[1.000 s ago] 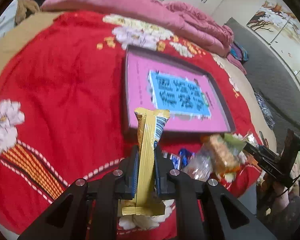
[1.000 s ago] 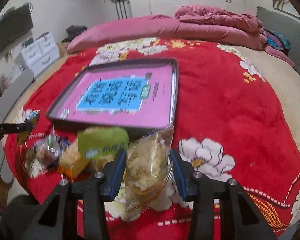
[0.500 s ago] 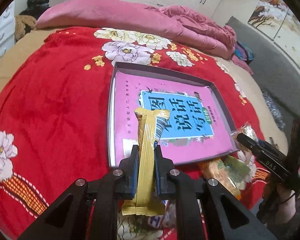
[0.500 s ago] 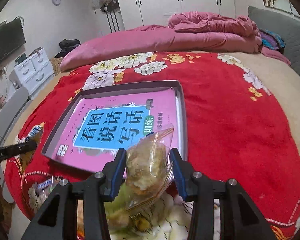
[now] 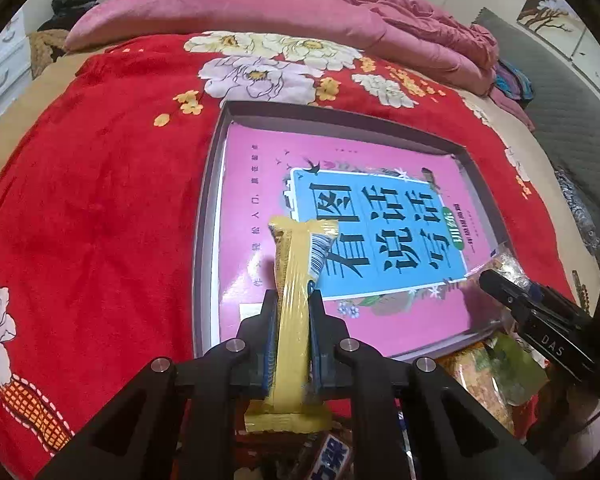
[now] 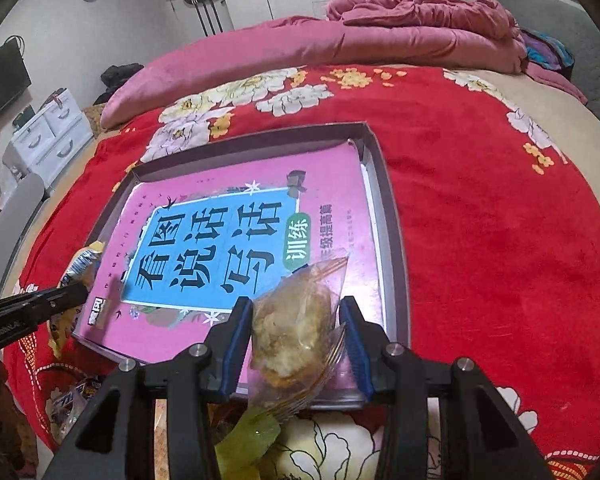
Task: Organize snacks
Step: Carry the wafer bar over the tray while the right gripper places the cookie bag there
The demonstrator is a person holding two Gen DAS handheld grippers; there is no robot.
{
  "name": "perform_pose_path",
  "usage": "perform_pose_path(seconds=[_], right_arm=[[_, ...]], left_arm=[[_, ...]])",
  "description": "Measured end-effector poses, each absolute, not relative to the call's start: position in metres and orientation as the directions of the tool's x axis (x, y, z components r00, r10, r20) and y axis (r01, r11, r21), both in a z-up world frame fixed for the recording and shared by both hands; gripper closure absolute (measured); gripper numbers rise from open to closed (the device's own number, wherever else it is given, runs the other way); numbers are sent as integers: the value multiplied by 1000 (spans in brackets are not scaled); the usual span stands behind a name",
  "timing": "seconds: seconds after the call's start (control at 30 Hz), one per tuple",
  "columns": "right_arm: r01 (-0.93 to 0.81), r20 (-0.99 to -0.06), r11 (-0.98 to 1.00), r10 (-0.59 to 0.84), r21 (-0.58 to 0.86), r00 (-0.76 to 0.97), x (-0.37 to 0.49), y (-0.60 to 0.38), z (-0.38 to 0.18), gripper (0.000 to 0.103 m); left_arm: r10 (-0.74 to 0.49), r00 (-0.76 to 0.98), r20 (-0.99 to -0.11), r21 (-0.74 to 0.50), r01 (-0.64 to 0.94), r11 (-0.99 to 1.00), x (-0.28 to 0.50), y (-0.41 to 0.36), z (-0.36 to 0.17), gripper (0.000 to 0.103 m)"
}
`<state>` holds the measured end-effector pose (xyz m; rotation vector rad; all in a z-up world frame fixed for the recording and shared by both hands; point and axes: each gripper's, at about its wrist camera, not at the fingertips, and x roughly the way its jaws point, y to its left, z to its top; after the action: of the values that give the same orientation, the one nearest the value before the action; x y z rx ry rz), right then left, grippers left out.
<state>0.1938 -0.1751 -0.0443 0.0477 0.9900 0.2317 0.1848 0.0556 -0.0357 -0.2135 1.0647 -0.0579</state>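
Note:
A shallow grey tray (image 5: 208, 216) lined with a pink and blue book cover lies on the red floral blanket; it also shows in the right wrist view (image 6: 392, 224). My left gripper (image 5: 294, 304) is shut on a yellow snack bar (image 5: 296, 280), held upright above the tray's near left edge. My right gripper (image 6: 296, 312) is shut on a clear bag of brown pastry (image 6: 296, 320) above the tray's near right corner. The right gripper (image 5: 496, 280) also shows in the left wrist view, and the left gripper (image 6: 80, 290) in the right wrist view.
Loose snack packets lie on the blanket in front of the tray, among them a green and orange one (image 5: 496, 372) and a blue-labelled one (image 5: 332, 456). Pink bedding (image 6: 340, 40) is piled behind. A white drawer unit (image 6: 48, 136) stands left of the bed.
Both grippers have moved forward with their snacks, from over the loose pile to above the tray's near edge. Both have stayed shut.

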Motion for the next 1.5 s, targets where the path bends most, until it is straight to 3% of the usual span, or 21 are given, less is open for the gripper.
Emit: perform_pose_path(seconds=[1.3, 1.5], right_arm=[[-115, -801, 982, 189, 150, 568, 189, -194, -34, 46], [-111, -798, 981, 194, 159, 571, 187, -196, -32, 46]], left_arm=[[-150, 495, -856, -213, -73, 974, 200, 55, -41, 86], [-148, 501, -853, -215, -78, 974, 202, 56, -38, 78]])
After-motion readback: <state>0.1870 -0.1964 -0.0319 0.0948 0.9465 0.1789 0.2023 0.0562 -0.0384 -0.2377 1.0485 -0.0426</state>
